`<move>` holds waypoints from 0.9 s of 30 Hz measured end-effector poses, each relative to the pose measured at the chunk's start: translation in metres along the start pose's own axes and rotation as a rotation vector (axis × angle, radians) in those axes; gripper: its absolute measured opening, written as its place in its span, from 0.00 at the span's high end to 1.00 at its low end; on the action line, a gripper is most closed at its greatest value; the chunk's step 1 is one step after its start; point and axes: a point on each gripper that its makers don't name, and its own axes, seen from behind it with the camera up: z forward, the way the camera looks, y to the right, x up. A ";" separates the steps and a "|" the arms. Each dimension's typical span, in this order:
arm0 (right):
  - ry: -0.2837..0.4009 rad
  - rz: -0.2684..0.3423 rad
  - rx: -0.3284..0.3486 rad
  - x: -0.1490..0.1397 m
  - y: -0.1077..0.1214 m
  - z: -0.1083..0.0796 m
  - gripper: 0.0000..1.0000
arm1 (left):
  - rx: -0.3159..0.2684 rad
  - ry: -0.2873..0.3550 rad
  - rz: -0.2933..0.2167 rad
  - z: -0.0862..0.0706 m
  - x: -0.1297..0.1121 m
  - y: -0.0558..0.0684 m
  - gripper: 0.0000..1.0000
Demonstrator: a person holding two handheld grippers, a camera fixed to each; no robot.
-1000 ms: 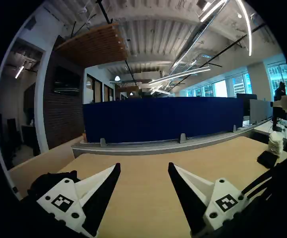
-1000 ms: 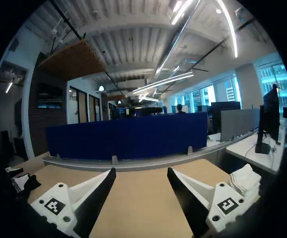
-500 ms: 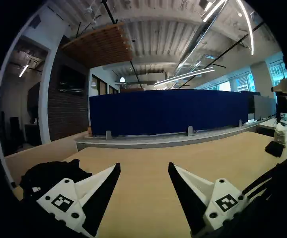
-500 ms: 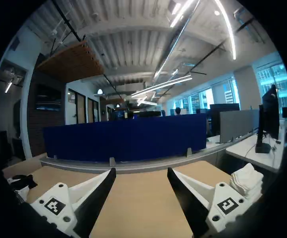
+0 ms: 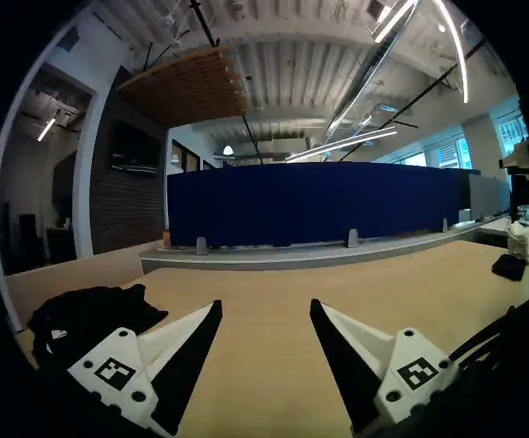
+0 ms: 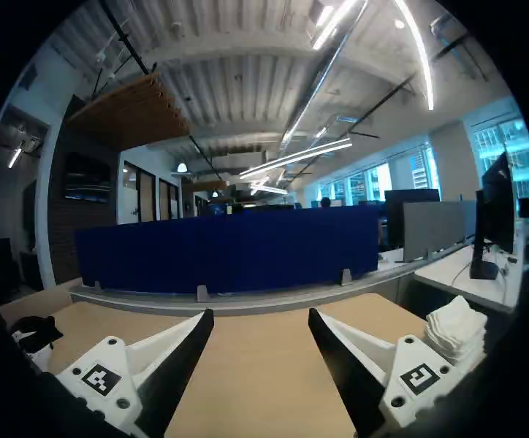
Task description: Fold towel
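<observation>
My left gripper (image 5: 264, 305) is open over a light wooden table (image 5: 381, 281), nothing between its fingers. A crumpled black cloth (image 5: 89, 315) lies on the table just left of its left finger. Far off at the right edge sit a small dark folded piece (image 5: 511, 266) and a white stack (image 5: 519, 237). My right gripper (image 6: 260, 314) is also open and empty above the table (image 6: 264, 365). A stack of folded white towels (image 6: 454, 332) rests close to its right finger. A dark cloth (image 6: 36, 327) lies at the far left.
A long blue partition (image 5: 308, 204) on a grey rail (image 5: 286, 255) closes off the table's far side. Beyond the table's right end stand another desk (image 6: 469, 281) and a monitor (image 6: 492, 226). Bare tabletop stretches ahead of both grippers.
The left gripper view has dropped lower and swung a little left, so more of the black cloth shows. The right gripper view shifted only slightly. Both grippers stayed open.
</observation>
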 end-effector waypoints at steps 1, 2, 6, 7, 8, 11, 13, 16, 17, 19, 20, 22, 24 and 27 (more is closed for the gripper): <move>-0.002 -0.003 0.001 -0.002 0.000 0.000 0.00 | 0.000 0.001 -0.004 0.000 -0.001 -0.001 0.11; -0.003 -0.005 0.002 -0.003 0.000 0.001 0.00 | -0.001 0.002 -0.007 0.000 -0.001 -0.001 0.11; -0.007 -0.012 0.006 -0.005 -0.001 0.003 0.00 | 0.001 0.007 -0.012 -0.002 -0.002 -0.003 0.11; -0.007 -0.012 0.007 -0.005 -0.001 0.003 0.00 | 0.000 0.007 -0.013 -0.003 -0.002 -0.003 0.11; -0.006 -0.012 0.008 -0.005 -0.001 0.004 0.00 | -0.001 0.008 -0.013 -0.004 -0.003 -0.002 0.11; -0.002 -0.008 0.013 -0.003 -0.002 0.006 0.00 | -0.003 0.009 -0.021 -0.005 -0.003 -0.001 0.11; 0.002 -0.008 0.016 -0.003 -0.002 0.007 0.00 | -0.005 0.008 -0.030 -0.004 -0.003 -0.003 0.11; 0.007 -0.008 0.018 -0.002 -0.001 0.009 0.00 | -0.006 0.008 -0.036 -0.005 -0.003 -0.003 0.11; 0.009 -0.008 0.018 -0.001 0.000 0.009 0.00 | -0.005 0.009 -0.037 -0.005 -0.002 -0.003 0.11; 0.016 -0.006 0.020 0.001 0.000 0.010 0.00 | -0.005 0.009 -0.038 -0.005 -0.003 -0.003 0.11; 0.020 -0.005 0.021 0.002 0.000 0.011 0.00 | -0.005 0.009 -0.039 -0.006 -0.003 -0.003 0.11; 0.028 -0.016 0.028 0.004 -0.002 0.011 0.00 | -0.005 0.009 -0.039 -0.005 -0.003 -0.003 0.11; 0.034 -0.030 0.032 0.004 -0.002 0.010 0.00 | -0.005 0.008 -0.038 -0.005 -0.003 -0.004 0.11; 0.041 -0.053 0.034 -0.001 -0.002 0.010 0.00 | -0.005 0.008 -0.038 -0.005 -0.002 -0.004 0.11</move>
